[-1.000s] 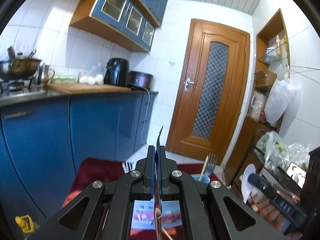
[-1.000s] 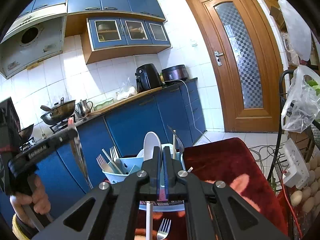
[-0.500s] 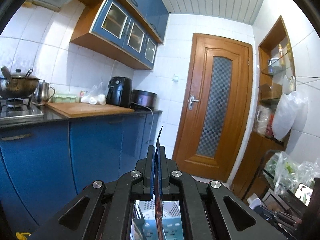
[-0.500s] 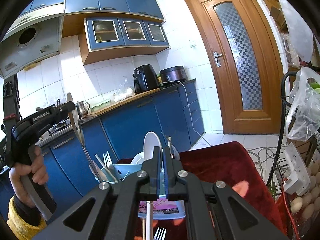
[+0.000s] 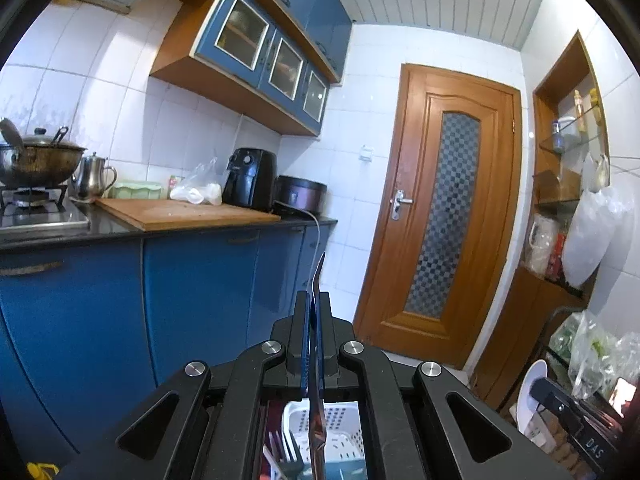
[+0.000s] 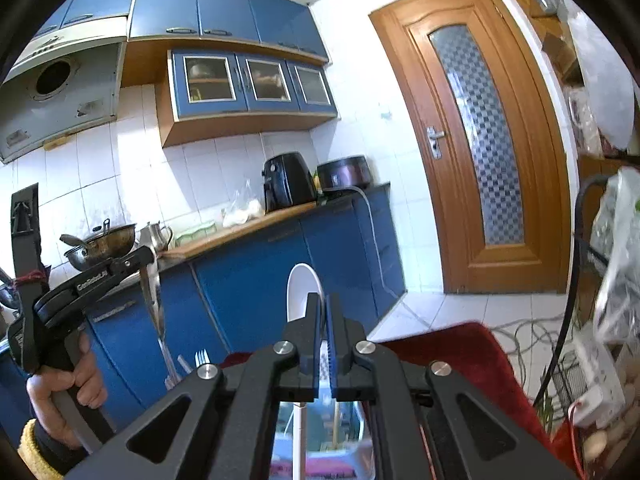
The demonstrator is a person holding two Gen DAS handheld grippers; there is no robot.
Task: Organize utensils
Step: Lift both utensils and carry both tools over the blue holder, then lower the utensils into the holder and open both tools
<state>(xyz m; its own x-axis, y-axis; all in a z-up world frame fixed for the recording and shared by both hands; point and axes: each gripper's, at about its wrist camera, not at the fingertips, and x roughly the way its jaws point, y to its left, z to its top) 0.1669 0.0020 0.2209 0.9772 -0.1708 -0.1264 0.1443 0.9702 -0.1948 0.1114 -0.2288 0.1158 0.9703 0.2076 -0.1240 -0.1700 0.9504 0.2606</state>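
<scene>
I see a metal utensil [image 5: 316, 304], edge-on so I cannot tell its kind, clamped upright in my left gripper [image 5: 315, 300], its tip rising toward 12 o'clock. My right gripper [image 6: 324, 312] is closed on the handle of a white spoon [image 6: 302, 292], bowl up. At 6 o'clock below the left fingers sits a white perforated basket [image 5: 340, 424]; forks [image 6: 202, 358] stand at 9 o'clock.

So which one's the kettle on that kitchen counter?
Find the blue-fronted worktop along the tiled wall. At its stove end, just beside the big wok on the burner, stands the kettle. It is the only small shiny steel pot there with a spout and a knobbed lid; the appliances further along are black.
</scene>
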